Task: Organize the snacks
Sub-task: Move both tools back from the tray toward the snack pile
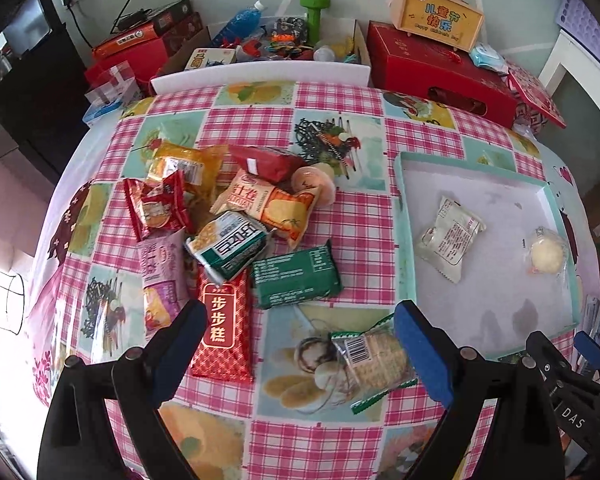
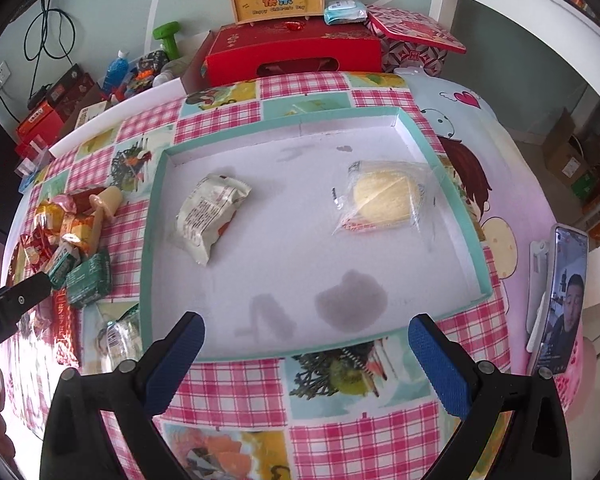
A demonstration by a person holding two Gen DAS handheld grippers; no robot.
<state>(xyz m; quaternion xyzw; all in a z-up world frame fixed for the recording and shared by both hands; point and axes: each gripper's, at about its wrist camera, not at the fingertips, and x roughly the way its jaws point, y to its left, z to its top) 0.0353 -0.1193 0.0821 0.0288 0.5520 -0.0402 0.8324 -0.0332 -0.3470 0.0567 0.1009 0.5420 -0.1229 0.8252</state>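
A heap of wrapped snacks [image 1: 228, 216] lies on the checked tablecloth: a red bar [image 1: 222, 332], a green pack [image 1: 296, 276], a green-and-white pack [image 1: 230, 248], orange and red packets. A clear cracker pack [image 1: 374, 356] lies nearer me. My left gripper [image 1: 304, 344] hovers open above the red bar and the cracker pack, holding nothing. The teal-rimmed tray [image 2: 476, 240] holds a white packet [image 2: 210, 216] and a round yellow cake in clear wrap [image 2: 384, 198]. My right gripper [image 2: 306, 356] stands open over the tray's near edge, nothing between its fingers.
Red gift boxes [image 2: 292, 56], a yellow sign box [image 1: 440, 16], a white bin of clutter [image 1: 260, 76], a green dumbbell [image 1: 314, 10] and a blue bottle [image 1: 242, 20] crowd the table's far side. A phone on a stand [image 2: 560, 300] sits at the right edge.
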